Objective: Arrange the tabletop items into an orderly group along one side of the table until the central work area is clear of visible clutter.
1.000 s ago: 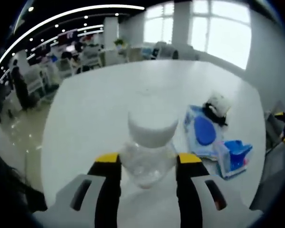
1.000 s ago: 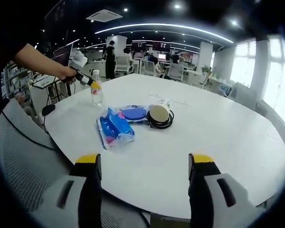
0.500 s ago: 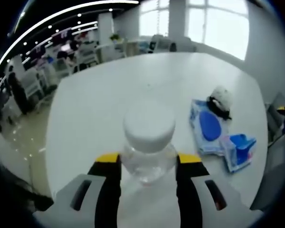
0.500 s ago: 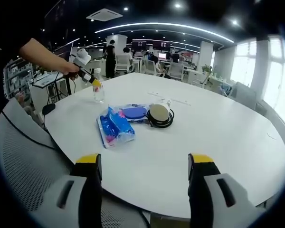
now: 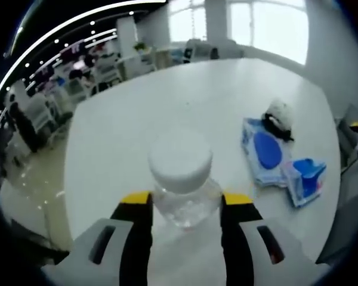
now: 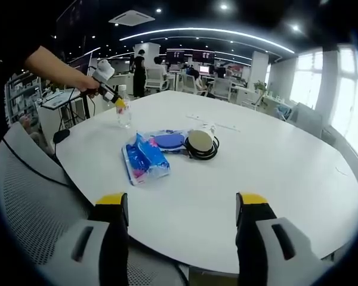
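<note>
Bottle in my left grip, rest of the pile waiting

My left gripper point(image 5: 180, 205) is clamped around the clear water bottle point(image 5: 180, 193), white cap up, near the table point(image 6: 274, 161) edge. The wipes pack point(image 5: 264, 152), blue packet point(image 5: 305, 182) and cable-wrapped mug point(image 5: 278, 116) sit bunched at 2 o'clock from it. My right gripper point(image 6: 182, 208) hangs wide open, holding nothing, over the near edge. I reckon next I need to park the bottle beside that bunch, upright, without tipping it.
</note>
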Action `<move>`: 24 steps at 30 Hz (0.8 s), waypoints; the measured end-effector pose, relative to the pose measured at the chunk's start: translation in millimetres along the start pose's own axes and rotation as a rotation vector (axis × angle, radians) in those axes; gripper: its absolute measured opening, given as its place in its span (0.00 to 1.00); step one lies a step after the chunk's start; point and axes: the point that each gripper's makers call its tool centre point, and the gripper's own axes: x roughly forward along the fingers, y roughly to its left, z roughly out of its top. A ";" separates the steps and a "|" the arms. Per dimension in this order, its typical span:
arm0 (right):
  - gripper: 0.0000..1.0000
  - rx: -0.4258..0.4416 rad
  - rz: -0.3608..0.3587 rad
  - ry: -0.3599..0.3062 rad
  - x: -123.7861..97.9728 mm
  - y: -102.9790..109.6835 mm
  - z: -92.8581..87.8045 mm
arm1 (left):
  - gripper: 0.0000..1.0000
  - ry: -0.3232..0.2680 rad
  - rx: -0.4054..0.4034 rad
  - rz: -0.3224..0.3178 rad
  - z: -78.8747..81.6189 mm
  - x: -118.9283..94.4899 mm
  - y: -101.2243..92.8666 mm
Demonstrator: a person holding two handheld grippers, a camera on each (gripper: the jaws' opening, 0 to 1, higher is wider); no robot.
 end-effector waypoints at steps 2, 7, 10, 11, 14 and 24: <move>0.73 0.000 0.001 0.000 0.0 0.1 0.1 | 0.41 -0.001 0.000 0.001 0.0 -0.1 0.1; 0.73 -0.001 0.002 0.001 -0.1 0.4 0.0 | 0.41 -0.001 0.009 0.000 0.0 -0.3 0.2; 0.73 -0.001 0.000 0.001 -0.1 0.1 0.1 | 0.41 -0.001 0.019 0.003 0.0 -0.2 2.2; 0.73 -0.001 0.000 0.001 -0.1 0.0 0.1 | 0.41 0.000 0.017 0.006 -0.1 -0.3 3.0; 0.73 -0.002 0.000 0.002 -0.1 -0.1 0.0 | 0.41 -0.001 0.011 0.013 -0.4 -0.8 4.7; 0.73 -0.001 -0.001 0.001 -0.6 -0.3 0.0 | 0.42 -0.004 -0.015 0.027 0.4 -1.1 4.6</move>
